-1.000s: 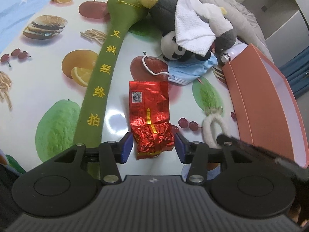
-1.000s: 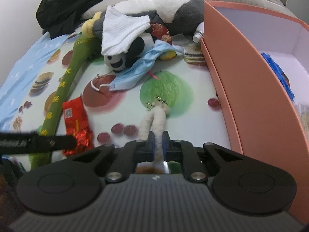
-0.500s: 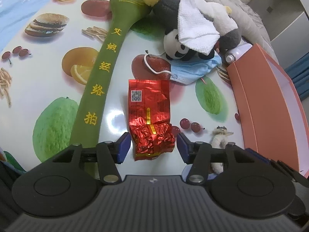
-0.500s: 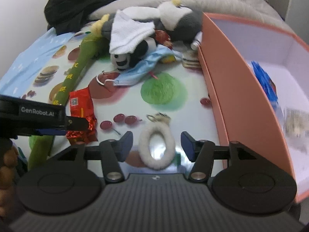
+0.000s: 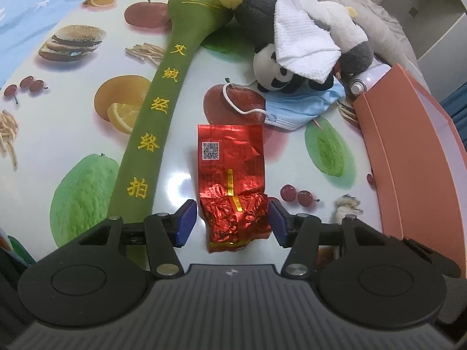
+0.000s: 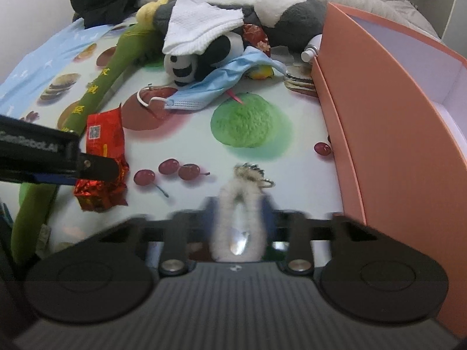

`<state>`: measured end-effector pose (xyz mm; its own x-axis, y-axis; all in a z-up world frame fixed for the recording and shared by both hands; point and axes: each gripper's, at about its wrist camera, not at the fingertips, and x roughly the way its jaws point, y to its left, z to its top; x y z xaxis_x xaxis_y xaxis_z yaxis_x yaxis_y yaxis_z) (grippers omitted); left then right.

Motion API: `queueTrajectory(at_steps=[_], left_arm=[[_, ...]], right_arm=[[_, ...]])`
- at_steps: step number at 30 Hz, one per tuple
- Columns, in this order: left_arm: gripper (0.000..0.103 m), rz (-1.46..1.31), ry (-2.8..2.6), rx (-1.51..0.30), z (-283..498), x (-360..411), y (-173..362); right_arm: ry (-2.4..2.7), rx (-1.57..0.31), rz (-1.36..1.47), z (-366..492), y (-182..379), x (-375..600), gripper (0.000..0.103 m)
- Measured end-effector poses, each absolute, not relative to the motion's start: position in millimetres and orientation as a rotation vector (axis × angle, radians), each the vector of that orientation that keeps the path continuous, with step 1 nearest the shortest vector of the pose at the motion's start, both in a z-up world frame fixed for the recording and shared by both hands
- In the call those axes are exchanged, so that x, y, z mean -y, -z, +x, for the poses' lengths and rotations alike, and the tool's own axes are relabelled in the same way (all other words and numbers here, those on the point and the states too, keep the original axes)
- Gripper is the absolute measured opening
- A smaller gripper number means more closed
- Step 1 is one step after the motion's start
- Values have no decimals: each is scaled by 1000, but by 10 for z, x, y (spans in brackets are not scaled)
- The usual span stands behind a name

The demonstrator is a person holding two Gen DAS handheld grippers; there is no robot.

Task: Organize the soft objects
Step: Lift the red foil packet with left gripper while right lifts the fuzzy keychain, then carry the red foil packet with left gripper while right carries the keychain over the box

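A red foil packet (image 5: 230,175) lies flat on the fruit-print cloth. My left gripper (image 5: 232,223) stands open astride its crumpled near end, with a pad close on each side. A white fuzzy ring (image 6: 238,218) with a metal clasp lies near the orange box (image 6: 379,116). My right gripper (image 6: 238,218) is closing on the ring and its blurred jaws squeeze the ring into a narrow oval. In the left wrist view the ring (image 5: 346,207) peeks out behind the gripper's right finger. One finger (image 6: 96,166) of the left gripper shows over the packet (image 6: 102,145) in the right wrist view.
A long green plush bat (image 5: 157,122) lies left of the packet. Beyond it a panda plush (image 5: 280,70) lies under a white cloth (image 5: 300,43), on a blue face mask (image 5: 300,105). A small bottle (image 5: 364,81) lies by the box's far corner.
The right gripper let go of the white ring, which lay flat as a wide oval, and is now closing round it again. The left gripper's jaws have spread slightly round the packet.
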<state>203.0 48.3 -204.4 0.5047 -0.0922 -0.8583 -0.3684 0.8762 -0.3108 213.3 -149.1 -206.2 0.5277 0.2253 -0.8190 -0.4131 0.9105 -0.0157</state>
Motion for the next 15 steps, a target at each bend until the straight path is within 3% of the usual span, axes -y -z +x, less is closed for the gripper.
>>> queueTrajectory(at_steps=[10,15], left_arm=[[60,-423,-174,-1032,2094,-348,2079],[52,-387,-162,-1020,2090,-300,2059]], right_arm=[[-374,-970,-185,2028,1994,1606,17],[-368,-957,-177,1985,1908,1650,17]])
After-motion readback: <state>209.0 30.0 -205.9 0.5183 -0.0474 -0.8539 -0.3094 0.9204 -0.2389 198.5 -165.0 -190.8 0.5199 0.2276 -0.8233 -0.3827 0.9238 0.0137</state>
